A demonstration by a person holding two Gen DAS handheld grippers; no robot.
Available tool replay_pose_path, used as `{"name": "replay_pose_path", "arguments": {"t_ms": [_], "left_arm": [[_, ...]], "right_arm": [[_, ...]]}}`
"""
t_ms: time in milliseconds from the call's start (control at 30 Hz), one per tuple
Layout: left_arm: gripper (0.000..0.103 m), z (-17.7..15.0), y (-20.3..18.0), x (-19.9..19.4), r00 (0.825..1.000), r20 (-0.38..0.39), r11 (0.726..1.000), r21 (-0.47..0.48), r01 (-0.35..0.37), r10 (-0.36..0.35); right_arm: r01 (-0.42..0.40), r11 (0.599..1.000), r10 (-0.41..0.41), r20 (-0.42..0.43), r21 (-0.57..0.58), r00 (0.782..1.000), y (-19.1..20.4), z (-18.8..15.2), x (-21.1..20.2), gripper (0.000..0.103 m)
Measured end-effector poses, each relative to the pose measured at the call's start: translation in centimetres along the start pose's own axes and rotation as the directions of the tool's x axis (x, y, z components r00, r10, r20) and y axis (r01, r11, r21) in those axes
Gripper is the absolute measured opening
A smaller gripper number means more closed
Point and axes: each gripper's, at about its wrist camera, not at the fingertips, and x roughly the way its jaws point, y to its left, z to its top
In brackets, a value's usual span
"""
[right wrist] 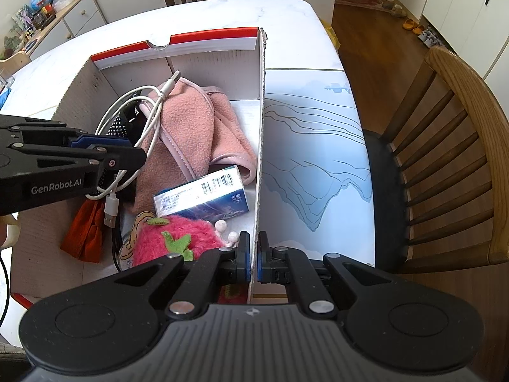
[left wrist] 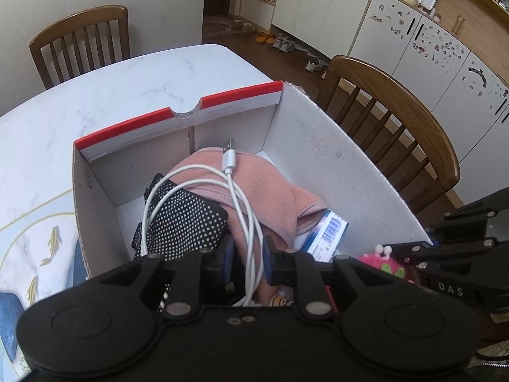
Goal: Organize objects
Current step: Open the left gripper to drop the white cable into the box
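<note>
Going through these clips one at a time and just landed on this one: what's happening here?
A person is packing odds and ends into a cardboard box on a table. The right claw is shut on the box's side wall, steadying it. The left claw is down inside the box with its jaws slightly apart and the white USB cable running between them, draped over a pink fleece cloth. A blue-and-white carton, a pink plush toy and a dotted black item already lie inside.
</note>
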Motion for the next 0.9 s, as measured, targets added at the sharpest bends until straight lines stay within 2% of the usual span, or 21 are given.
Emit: {"name": "replay_pose_path", "arguments": {"t_ms": [133,467,700,900], "left_arm": [[0.025,-0.1,0.0,-0.6,1.0,0.011,1.0,-0.009,0.004,-0.004],[0.032,-0.4,-0.1,-3.2,0.998,0.058,1.0,-0.029,0.01,-0.009],[0.045,-0.8,0.2,-5.3,0.995,0.098,0.998,-0.055,-0.023,0.028],[0.051,-1.4,1.0,-7.0,0.99,0.122,0.995,-0.082,-0.065,0.074]], "right_arm": [[-0.003,1.0,0.003,-0.001,0.001,1.0,0.0,0.0,0.0,0.003],[-0.003,1.0,0.003,-0.002,-0.005,1.0,0.0,0.0,0.0,0.003],[-0.011,1.0,0.011,-0.003,0.002,1.0,-0.2,0.0,0.0,0.003],[-0.004,1.0,0.004,0.0,-0.013,1.0,0.0,-0.1,0.0,0.003]]}}
